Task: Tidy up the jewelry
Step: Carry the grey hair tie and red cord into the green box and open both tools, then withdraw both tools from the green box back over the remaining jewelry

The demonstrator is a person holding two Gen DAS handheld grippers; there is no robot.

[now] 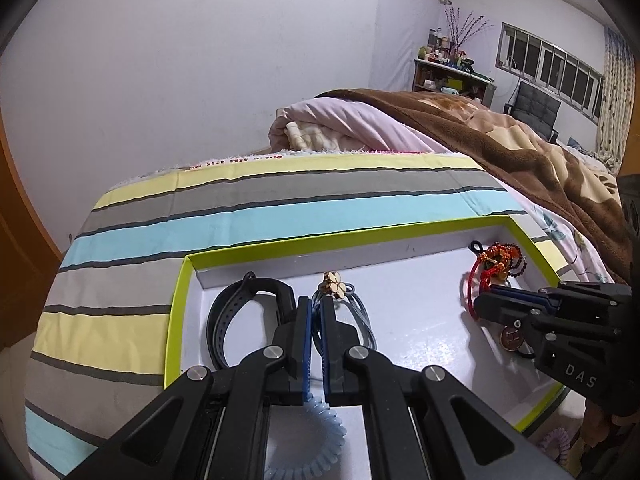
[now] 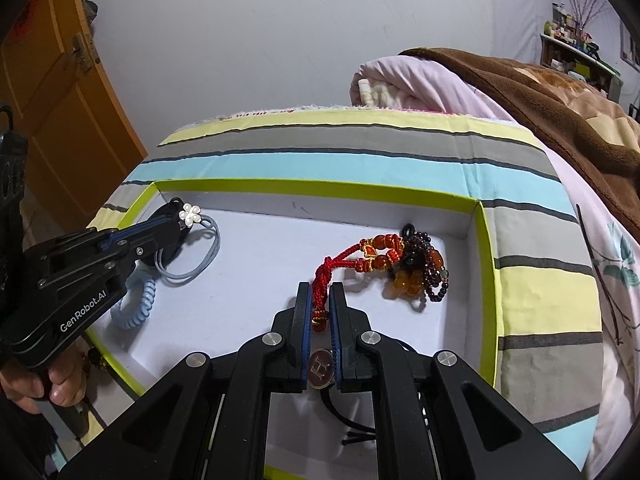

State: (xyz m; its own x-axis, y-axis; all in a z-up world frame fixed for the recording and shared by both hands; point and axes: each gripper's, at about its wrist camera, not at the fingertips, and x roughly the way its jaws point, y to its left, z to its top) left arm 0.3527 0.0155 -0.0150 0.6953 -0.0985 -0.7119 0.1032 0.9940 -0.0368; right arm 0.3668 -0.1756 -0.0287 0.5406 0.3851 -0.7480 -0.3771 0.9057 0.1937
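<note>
Shallow white box with lime-green rim (image 1: 178,292) (image 2: 486,240) sits on a striped bed sheet (image 1: 240,216) (image 2: 360,152); brown blanket (image 1: 520,148) (image 2: 560,92) at 2 o'clock.

Left tool (image 1: 318,320) (image 2: 176,226) is inside the box at its 9 o'clock end, fingers nearly together, pinching the blue elastic hair tie (image 1: 360,316) (image 2: 200,256) just below its gold-and-white flower charm (image 1: 335,285) (image 2: 190,213). Black watch strap (image 1: 224,320) lies just beside it toward 9 o'clock, touching the left finger. Light blue coil hair tie (image 1: 320,432) (image 2: 140,304) lies under the tool at 6 o'clock.

Right tool (image 2: 321,312) (image 1: 486,300) is at the box's 3 o'clock end, narrowly parted around the red braided cord (image 2: 324,280) (image 1: 474,284); whether the pads actually press it, cannot tell. The cord runs toward 1 o'clock to a heap of amber and dark beads (image 2: 416,268) (image 1: 502,260) near the box's far right corner. Round "H" medallion (image 2: 320,368) (image 1: 512,336) sits between the finger bases, black cord trailing toward 6 o'clock.

Purple coil tie (image 1: 554,442) lies outside the box on the sheet.
</note>
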